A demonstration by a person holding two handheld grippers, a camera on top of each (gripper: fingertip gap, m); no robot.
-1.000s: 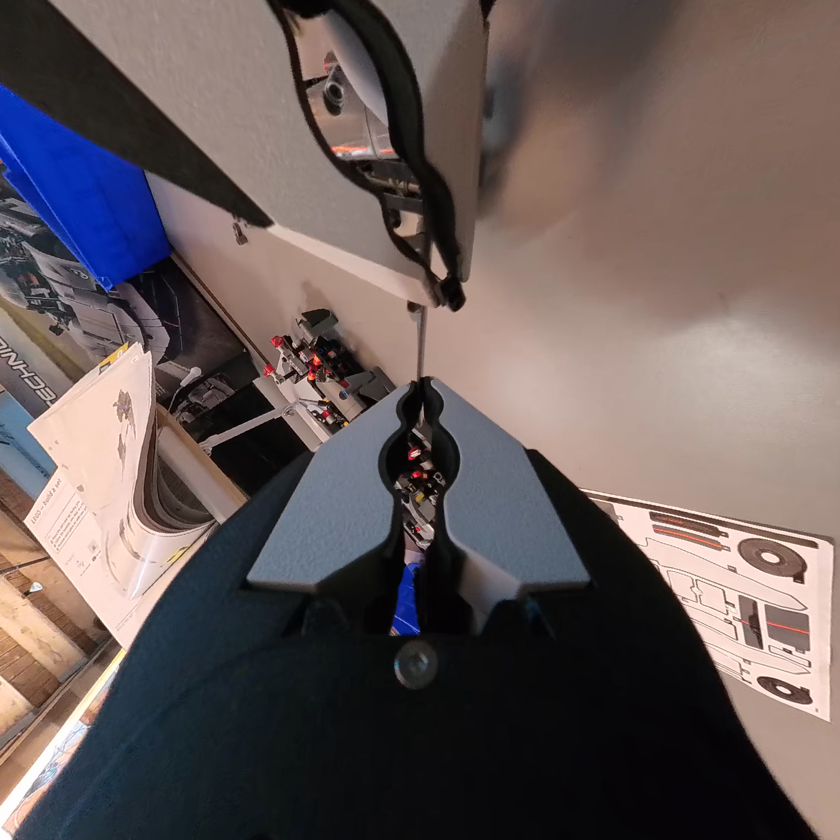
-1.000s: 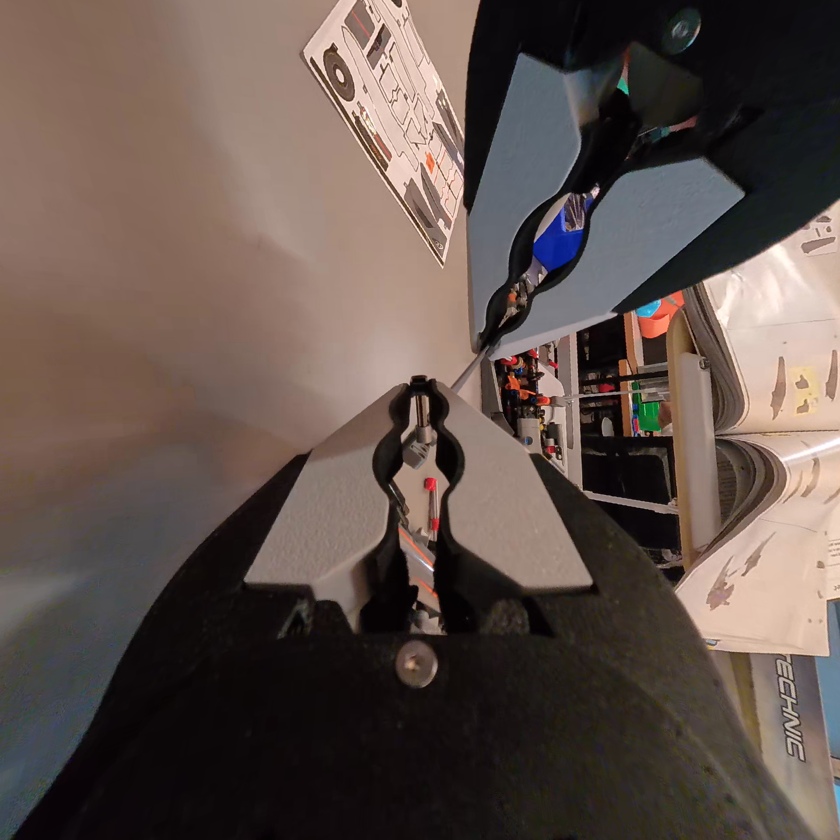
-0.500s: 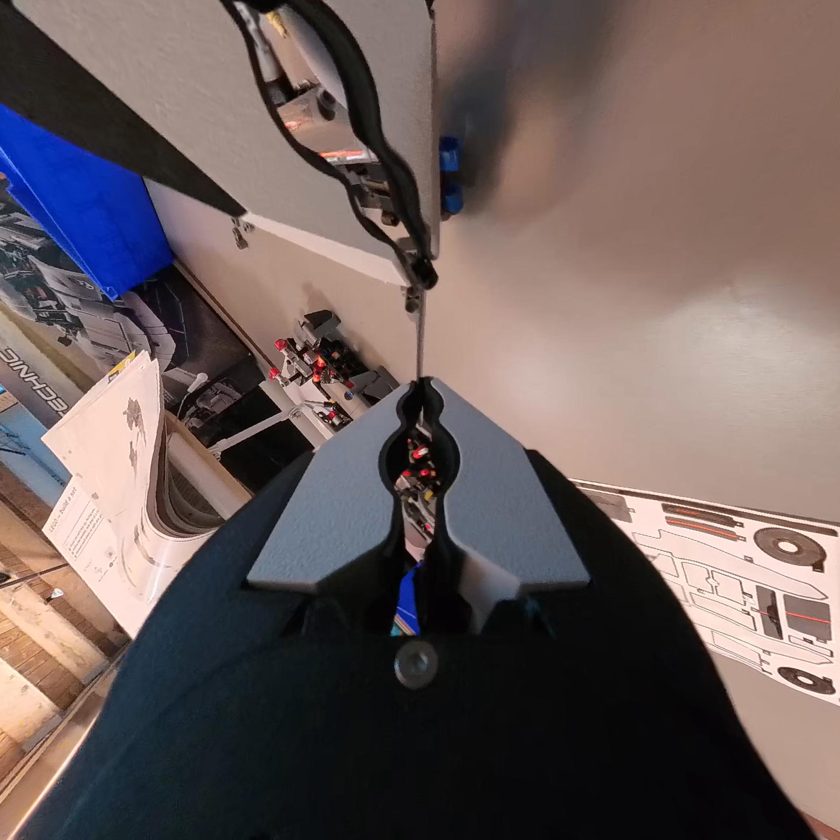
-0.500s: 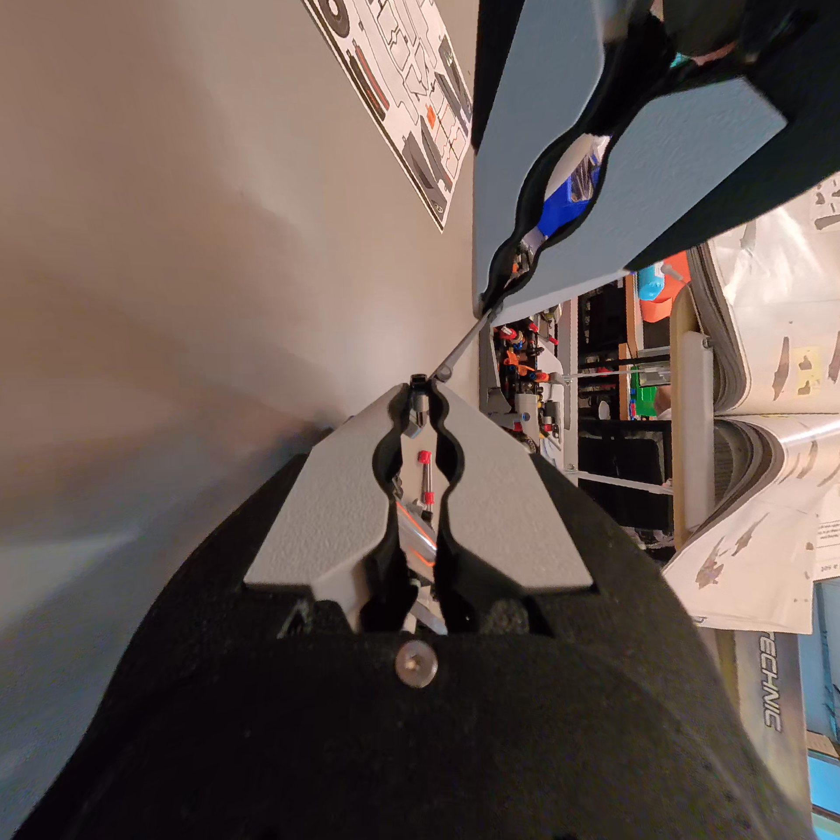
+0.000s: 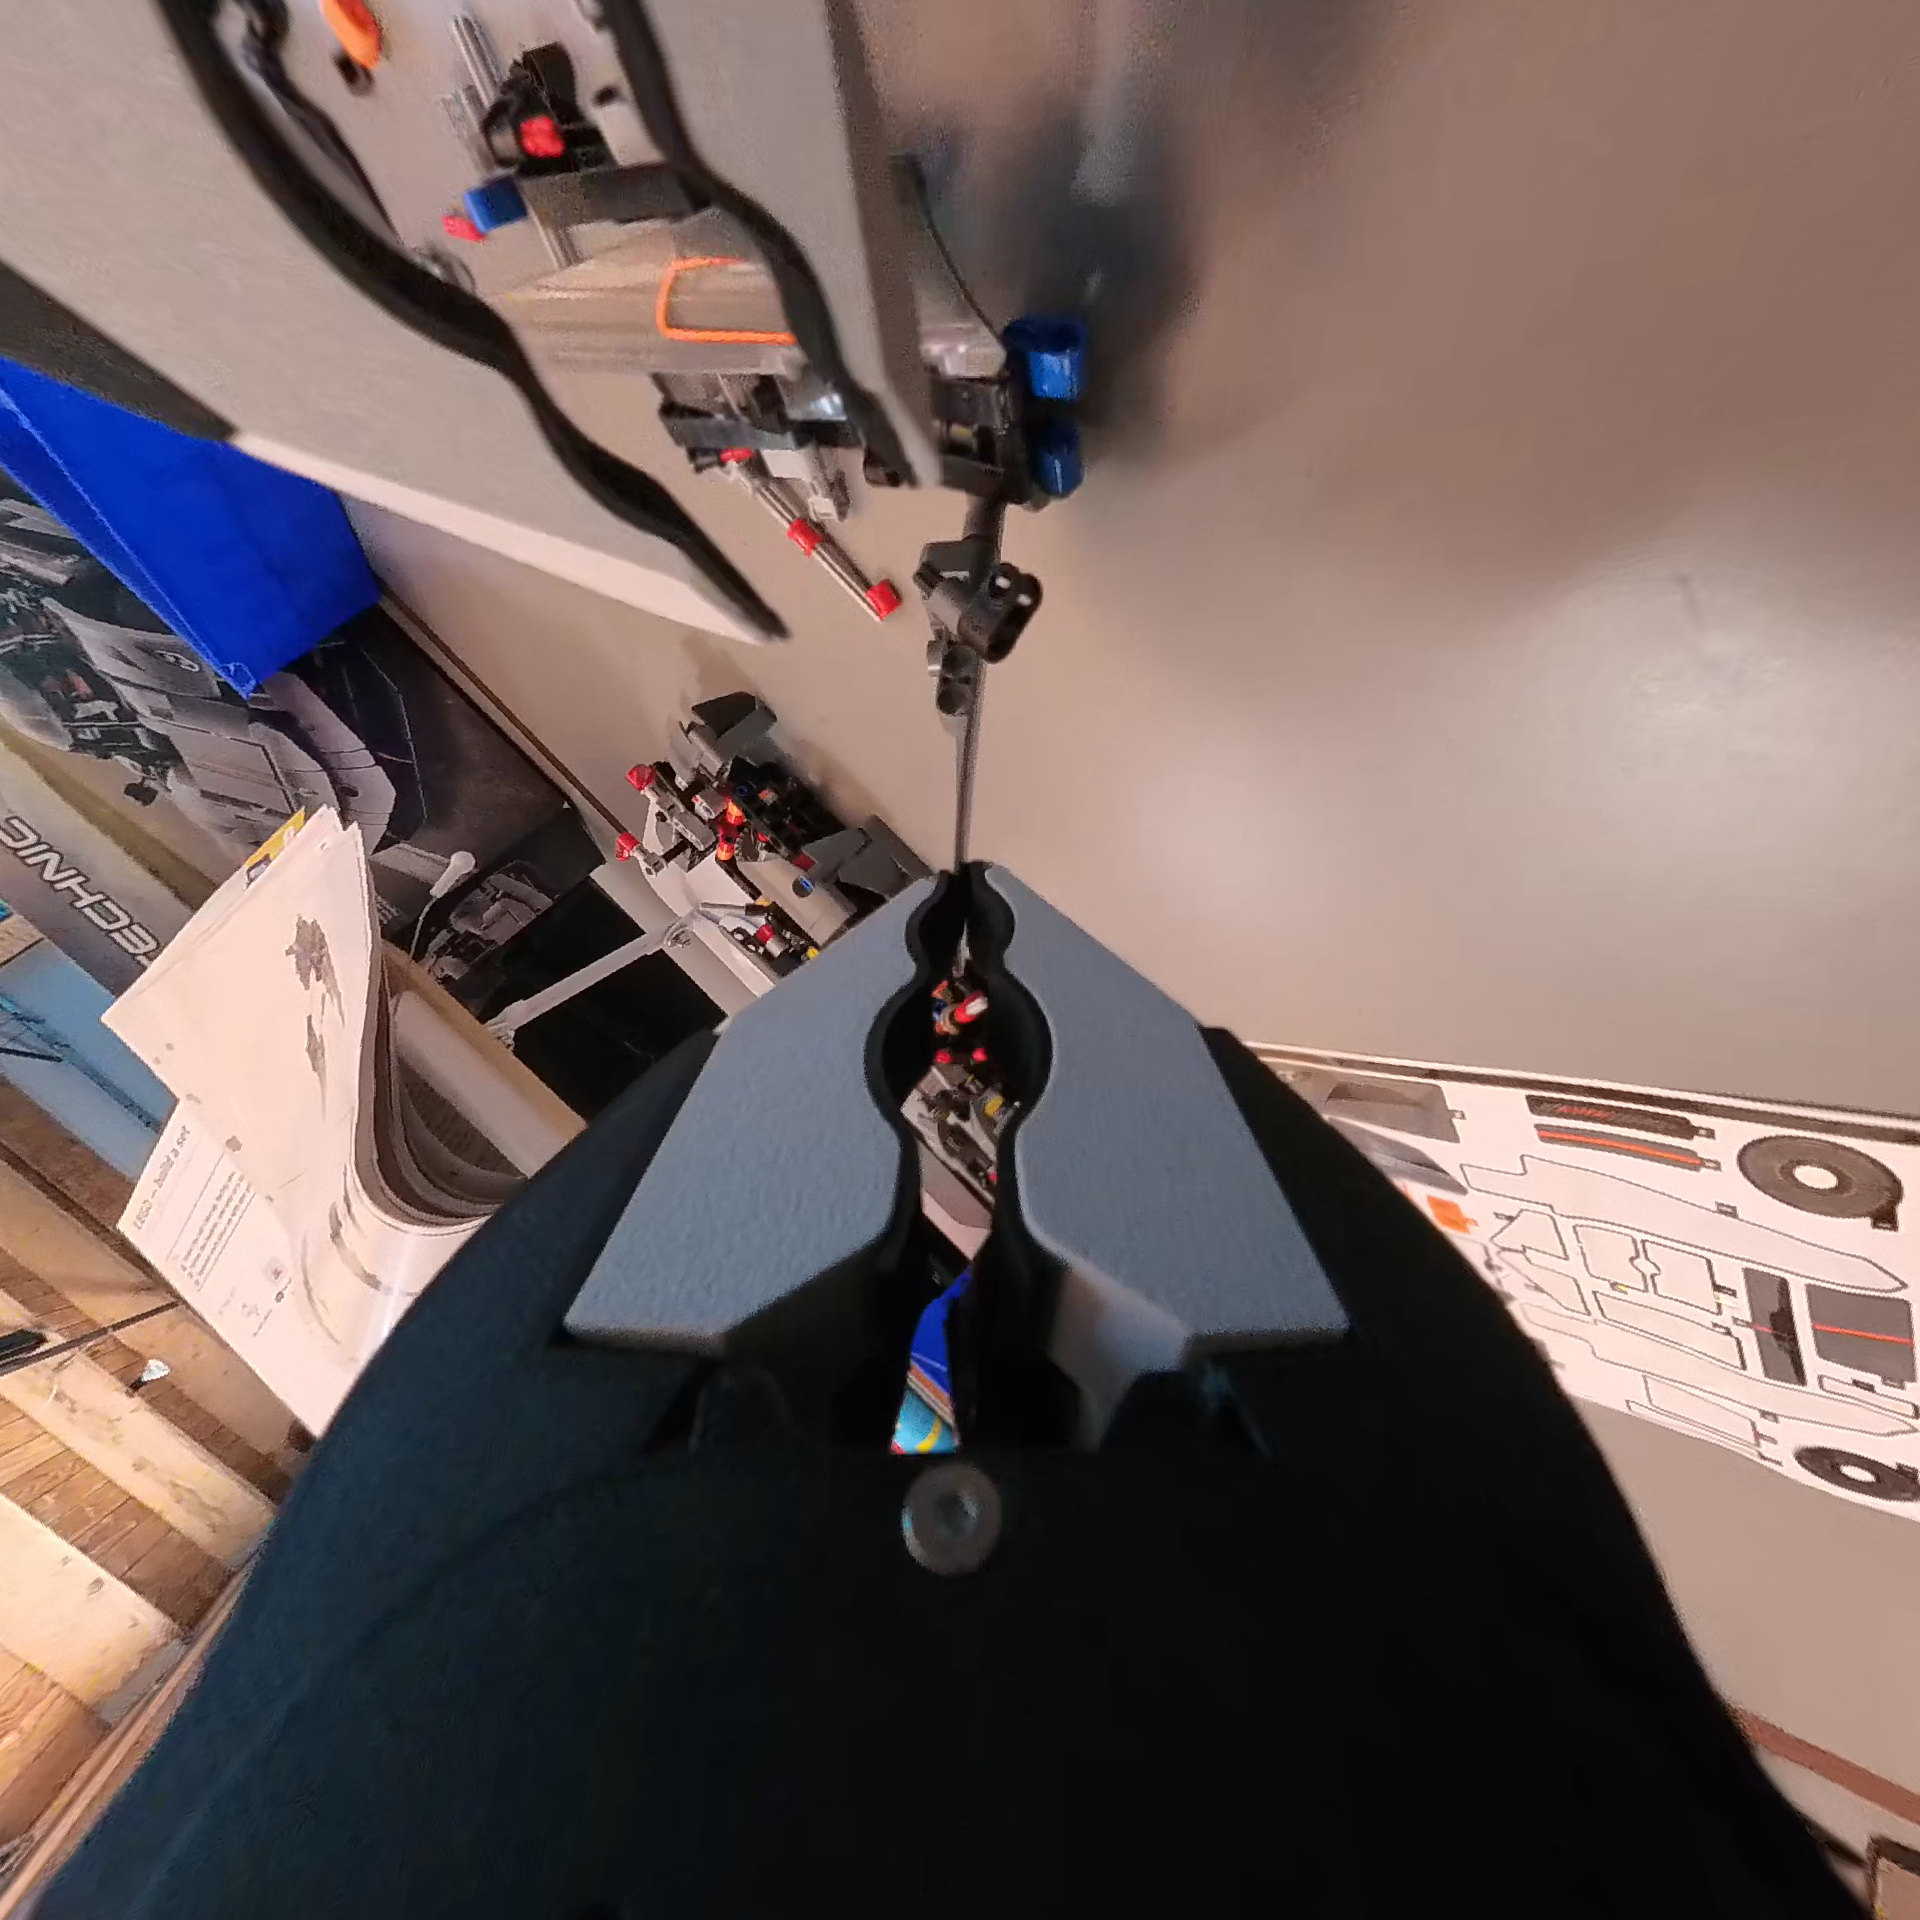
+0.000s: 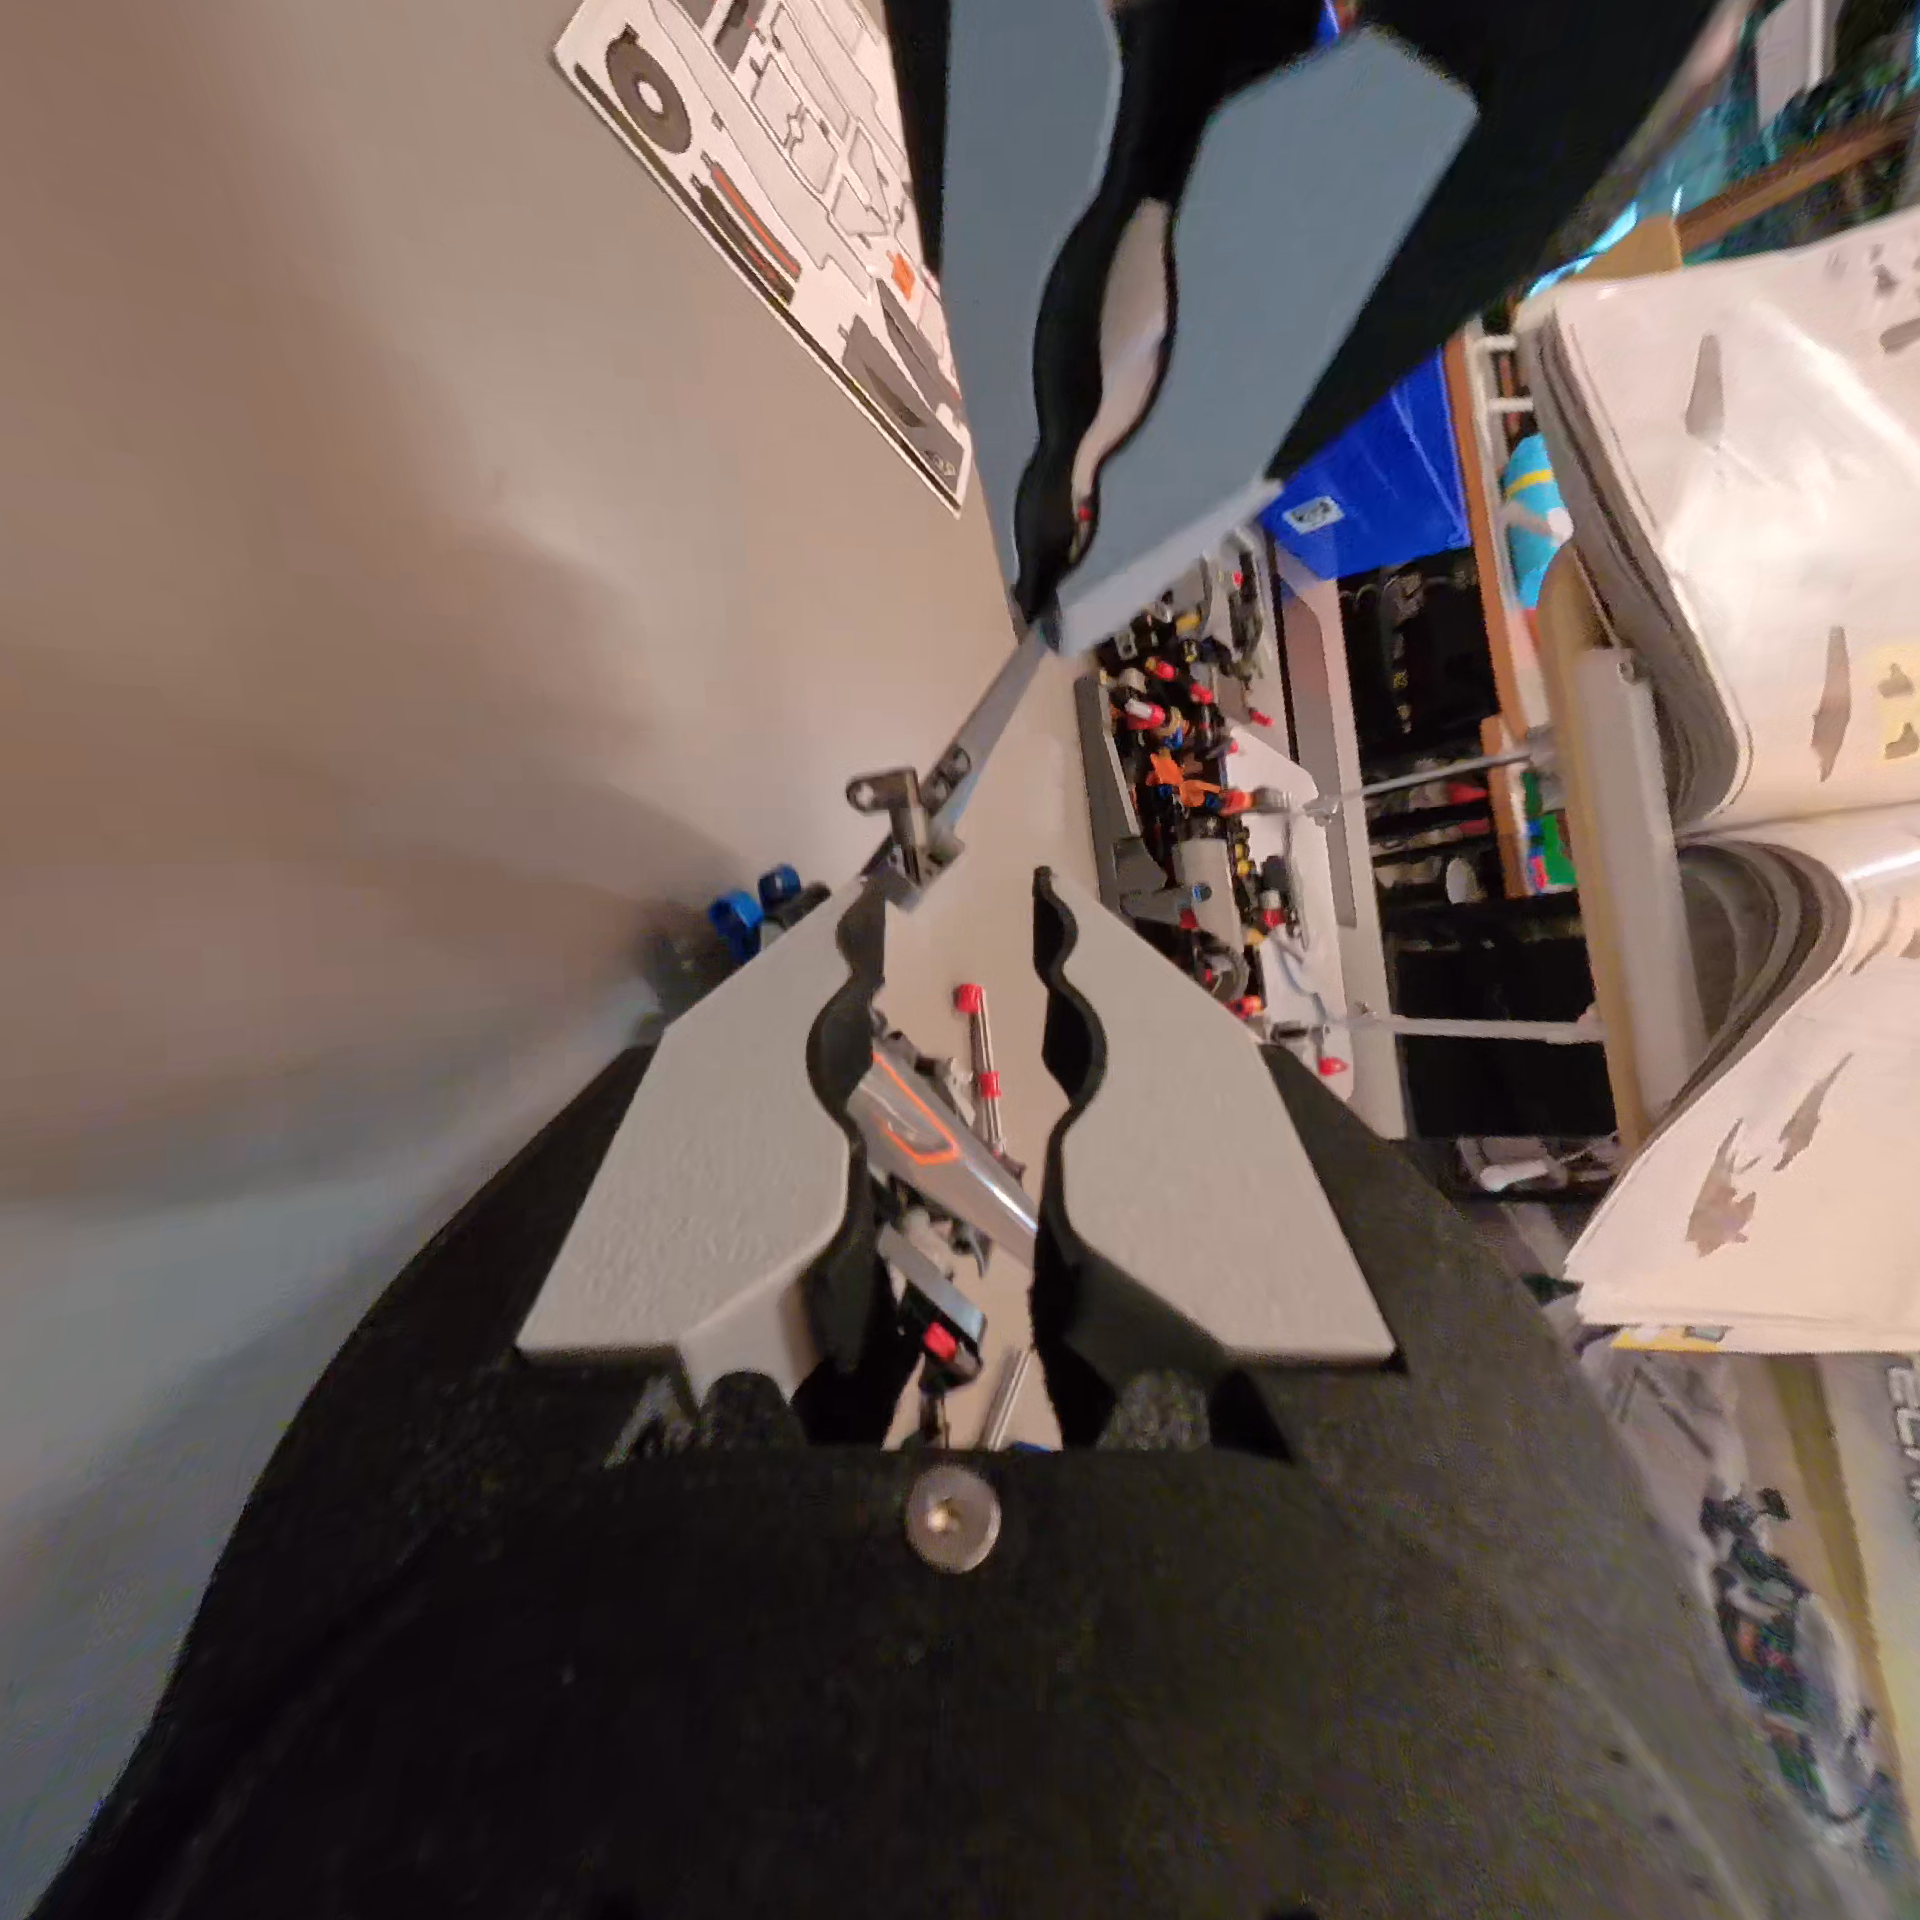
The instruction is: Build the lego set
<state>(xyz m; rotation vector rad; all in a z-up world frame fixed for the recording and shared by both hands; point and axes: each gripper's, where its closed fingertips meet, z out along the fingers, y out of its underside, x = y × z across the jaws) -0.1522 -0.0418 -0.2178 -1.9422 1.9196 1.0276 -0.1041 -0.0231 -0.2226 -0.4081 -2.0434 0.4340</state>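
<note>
While my left gripper (image 5: 966,883) is pinched shut on the near end of a thin grey axle (image 5: 966,784), I hold that rod pointing away from me so its far end stays seated in the small dark grey connector (image 5: 977,613). Left of it in the left wrist view, across the table, lie the blue bin (image 5: 177,520), the open instruction booklet (image 5: 270,1039) and the partly built chassis (image 5: 748,810), set aside, I judge, to keep the middle of the grey tabletop (image 5: 1455,727) free for joining parts. To the right lies the sticker sheet (image 5: 1662,1236), flat on the table.

My right gripper (image 6: 961,883) stands with its jaws apart and grips nothing; a clear gap shows between the fingers. Through that gap I see a silver panel with an orange outline (image 6: 914,1127) and a red-tipped rod (image 6: 977,1039) on the table beneath. Just beyond the fingertips the connector (image 6: 904,821) hangs on the axle (image 6: 997,707), with two blue pins (image 6: 748,909) to its left. I judge the connector now rides on the axle alone, carried only by the left grip; a tilt could let it slide off.
</note>
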